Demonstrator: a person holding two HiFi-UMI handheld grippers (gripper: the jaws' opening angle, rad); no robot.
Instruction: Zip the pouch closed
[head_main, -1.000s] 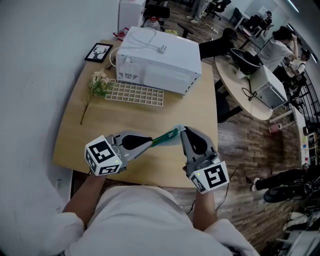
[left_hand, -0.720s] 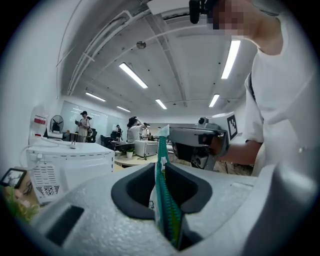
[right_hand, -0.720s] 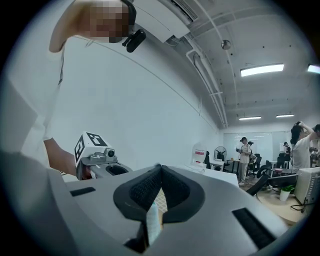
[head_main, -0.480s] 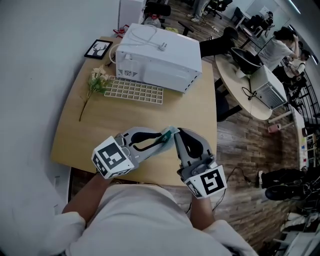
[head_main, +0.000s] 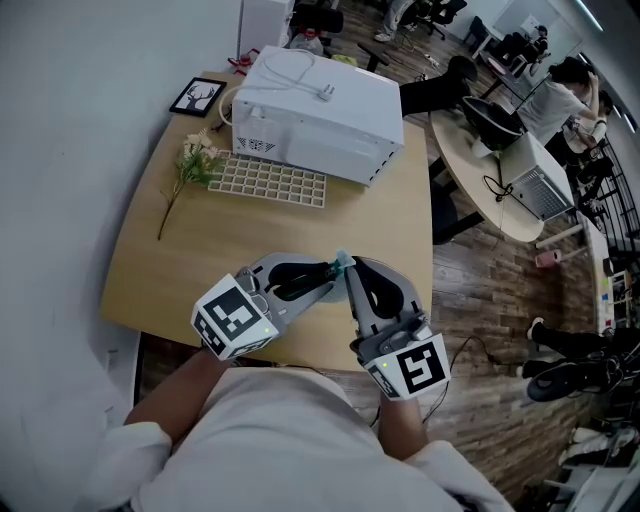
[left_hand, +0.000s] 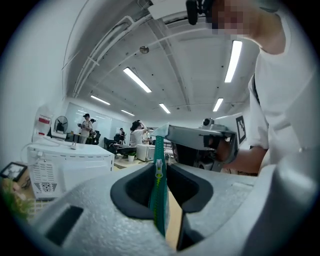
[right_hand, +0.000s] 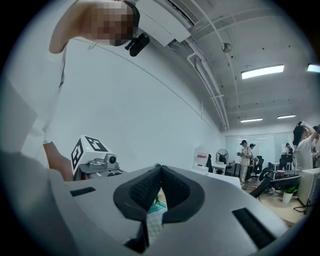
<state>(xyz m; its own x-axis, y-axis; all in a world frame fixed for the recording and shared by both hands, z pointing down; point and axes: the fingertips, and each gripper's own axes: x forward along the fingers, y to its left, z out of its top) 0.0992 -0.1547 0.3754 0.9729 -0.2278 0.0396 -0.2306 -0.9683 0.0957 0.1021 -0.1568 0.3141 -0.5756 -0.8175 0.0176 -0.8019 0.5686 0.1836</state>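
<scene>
The teal pouch (head_main: 342, 263) hangs above the table's front edge, and only a short piece of it shows between my two grippers. My left gripper (head_main: 334, 269) points right. Its jaws have just been opening and now close on the zip slider (left_hand: 158, 168), with the teal zip band (left_hand: 159, 205) running down between them. My right gripper (head_main: 351, 270) points away from me, shut on the pouch's end. Its pads (right_hand: 150, 187) meet, and pale fabric (right_hand: 152, 218) shows below them. In the left gripper view the right gripper (left_hand: 162, 131) holds the band's top.
On the wooden table (head_main: 200, 250) stand a white appliance (head_main: 320, 105), a white grid tray (head_main: 268, 183), a flower sprig (head_main: 190, 172) and a small picture frame (head_main: 197, 101). A round table (head_main: 500, 170) with equipment is at the right. Several people are at the back.
My left gripper has slid right along the pouch toward the right gripper, so less teal shows between them. Its jaws have parted slightly. Both grippers have drifted a little nearer to me.
</scene>
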